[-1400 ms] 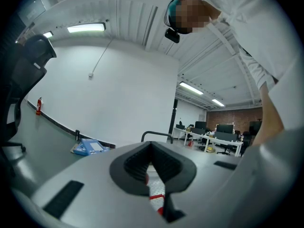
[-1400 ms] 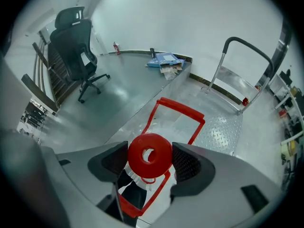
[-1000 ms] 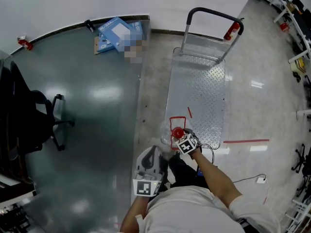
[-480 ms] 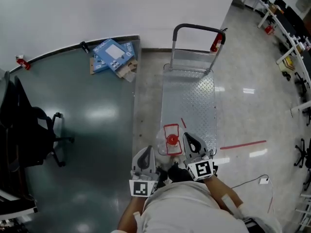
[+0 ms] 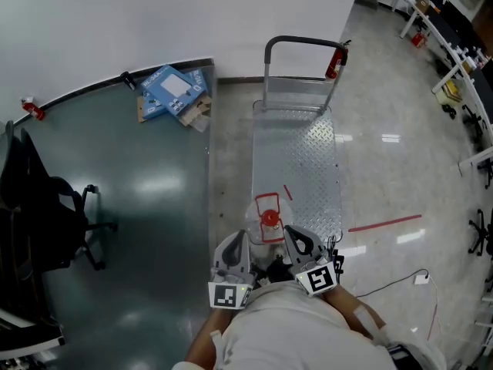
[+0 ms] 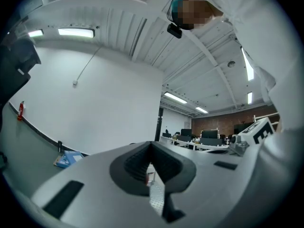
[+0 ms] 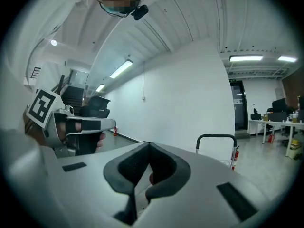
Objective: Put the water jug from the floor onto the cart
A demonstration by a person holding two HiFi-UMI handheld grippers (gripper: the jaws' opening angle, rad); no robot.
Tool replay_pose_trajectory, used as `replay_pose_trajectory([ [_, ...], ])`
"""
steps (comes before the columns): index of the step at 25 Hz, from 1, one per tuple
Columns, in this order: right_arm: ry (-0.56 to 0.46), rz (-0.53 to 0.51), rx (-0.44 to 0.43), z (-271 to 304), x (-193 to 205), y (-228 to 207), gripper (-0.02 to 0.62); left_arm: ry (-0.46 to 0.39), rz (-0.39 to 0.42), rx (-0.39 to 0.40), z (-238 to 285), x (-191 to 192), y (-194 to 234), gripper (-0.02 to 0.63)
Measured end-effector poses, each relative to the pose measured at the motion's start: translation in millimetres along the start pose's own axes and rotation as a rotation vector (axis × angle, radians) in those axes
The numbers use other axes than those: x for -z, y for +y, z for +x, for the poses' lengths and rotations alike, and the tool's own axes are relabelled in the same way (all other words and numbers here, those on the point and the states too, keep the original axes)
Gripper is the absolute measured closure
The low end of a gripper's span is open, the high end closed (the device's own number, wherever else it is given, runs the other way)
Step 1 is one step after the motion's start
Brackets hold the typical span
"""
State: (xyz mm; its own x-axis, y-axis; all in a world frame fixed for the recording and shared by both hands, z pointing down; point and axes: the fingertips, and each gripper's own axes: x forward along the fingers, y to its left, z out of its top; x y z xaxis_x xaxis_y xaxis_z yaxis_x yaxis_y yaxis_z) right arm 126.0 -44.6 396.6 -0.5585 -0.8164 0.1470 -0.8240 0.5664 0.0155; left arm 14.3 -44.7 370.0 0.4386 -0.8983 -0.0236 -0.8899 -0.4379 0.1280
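The right gripper (image 5: 296,240) has risen off the jug (image 5: 267,218) and sits at 3 o'clock of the left gripper (image 5: 234,247). Both have their jaws pressed together, empty. The jug stands at their 12 o'clock, by the cart's (image 5: 308,160) near-left corner.

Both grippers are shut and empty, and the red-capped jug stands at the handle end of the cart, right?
Not quite. The head view shows the red-capped jug at the near end of the cart, just ahead of the grippers and far from the handle. The rest holds: the left gripper and the right gripper are both shut and empty.
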Motion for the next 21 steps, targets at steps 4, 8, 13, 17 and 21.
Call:
replay_pose_trajectory([
  [4, -0.02, -0.008, -0.001, -2.3, -5.4, -2.3, 0.583, -0.012, 0.005, -0.01, -0.1, -3.3, 2.8, 0.603],
  [8, -0.014, -0.012, -0.001, -2.3, -6.0, -3.4, 0.583, -0.006, -0.002, 0.005, 1.0, -2.6, 0.9, 0.603],
  [13, -0.022, -0.01, 0.002, -1.5, -10.2, -6.0, 0.583, -0.017, 0.011, 0.0, 1.9, -6.2, -0.2, 0.603],
  [17, -0.044, -0.006, 0.013, -0.9, -13.7, -8.7, 0.583, -0.019, 0.013, -0.001, 0.7, -7.9, -0.1, 0.603],
  [21, -0.029, -0.005, 0.008, 0.5, -9.3, -5.7, 0.584, -0.016, 0.01, -0.004, -1.2, -7.0, 3.3, 0.603],
])
